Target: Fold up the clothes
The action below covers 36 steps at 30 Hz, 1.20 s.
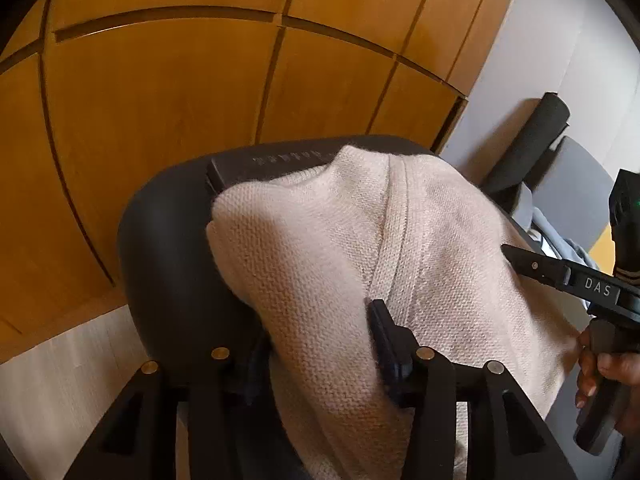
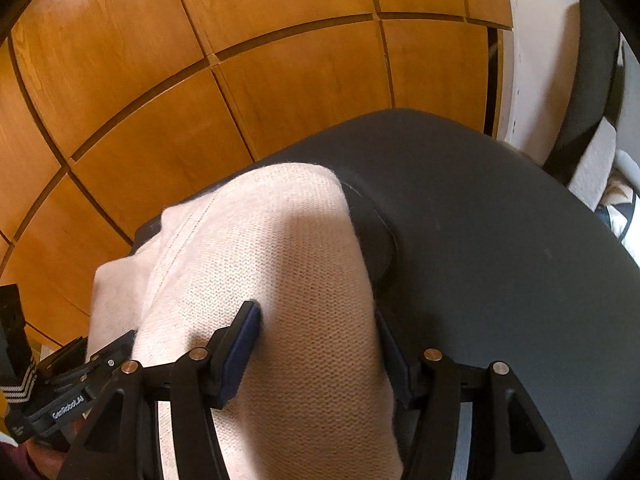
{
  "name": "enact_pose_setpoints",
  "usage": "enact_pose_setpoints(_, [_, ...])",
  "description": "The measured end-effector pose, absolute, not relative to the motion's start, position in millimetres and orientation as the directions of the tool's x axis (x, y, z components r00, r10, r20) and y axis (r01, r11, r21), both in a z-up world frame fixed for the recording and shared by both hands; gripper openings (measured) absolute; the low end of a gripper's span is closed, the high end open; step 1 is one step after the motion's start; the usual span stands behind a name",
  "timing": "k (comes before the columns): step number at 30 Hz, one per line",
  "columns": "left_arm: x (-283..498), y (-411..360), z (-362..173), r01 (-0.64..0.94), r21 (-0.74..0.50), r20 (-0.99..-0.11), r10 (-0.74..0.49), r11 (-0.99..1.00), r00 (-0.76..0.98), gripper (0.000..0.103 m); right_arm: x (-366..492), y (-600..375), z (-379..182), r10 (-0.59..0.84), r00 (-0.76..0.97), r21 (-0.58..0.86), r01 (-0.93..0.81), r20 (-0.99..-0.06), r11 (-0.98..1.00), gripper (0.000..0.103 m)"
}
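Observation:
A beige knitted sweater [image 1: 320, 240] lies bunched over a dark grey padded chair [image 1: 168, 260]. My left gripper [image 1: 320, 352] has a thick fold of the knit filling the space between its fingers; the right finger [image 1: 384, 340] presses the seam and the left one is mostly hidden by cloth. In the right wrist view the same sweater [image 2: 280, 260] runs up between the fingers of my right gripper [image 2: 320, 352], which pinch a wide fold over the chair [image 2: 500, 260]. The two grippers are side by side, with the right one [image 1: 516, 256] at the sweater's right edge.
A wooden panelled cabinet [image 1: 160, 100] stands close behind the chair. A person's hand [image 1: 600, 372] holds the right gripper's handle. A black roll [image 1: 532, 140] leans on the pale wall at the right. Light flooring [image 1: 60, 380] shows at lower left.

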State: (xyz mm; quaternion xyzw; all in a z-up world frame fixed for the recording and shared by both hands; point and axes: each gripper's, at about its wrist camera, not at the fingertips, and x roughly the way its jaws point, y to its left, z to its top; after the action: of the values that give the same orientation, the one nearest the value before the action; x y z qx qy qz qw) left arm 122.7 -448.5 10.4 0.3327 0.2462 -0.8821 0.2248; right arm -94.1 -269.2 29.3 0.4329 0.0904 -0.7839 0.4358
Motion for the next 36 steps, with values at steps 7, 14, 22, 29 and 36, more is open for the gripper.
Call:
enact_pose_setpoints(7, [100.9,-464.3,7.7,0.59,-0.249,-0.709,-0.27,-0.768,-0.652,0.056,-115.9,-298.7,29.7,-0.596,-0.243,0.237,0.754,-0.765,-0.612,0.06])
enact_pose_setpoints(14, [101.8,-473.4,4.7,0.591,-0.348,-0.712,-0.205,-0.727,-0.671,0.06,-111.4,-237.4,43.1,-0.607,-0.317,0.268,0.684,-0.729,-0.679,0.061])
enact_pose_setpoints(22, [163.5,-450.7,14.6,0.598,-0.472,-0.643,-0.211,-0.648,-0.737,0.057,-95.0,-159.1,45.7,-0.636,-0.34,0.378,0.579,-0.693,-0.722,0.062])
enact_pose_setpoints(29, [158.4,-384.7,37.9,0.462,-0.35,-0.584,-0.196,-0.815,-0.788,0.063,-72.9,-135.9,-1.7,-0.791,-0.099,0.737,0.309,-0.604,-0.602,0.063])
enact_pose_setpoints(36, [133.1,-388.4,21.6,0.444,-0.292,-0.694,-0.132,-0.847,-0.708,0.027,-78.8,-158.6,-12.0,-0.78,-0.075,0.758,0.194,-0.621,-0.623,0.063])
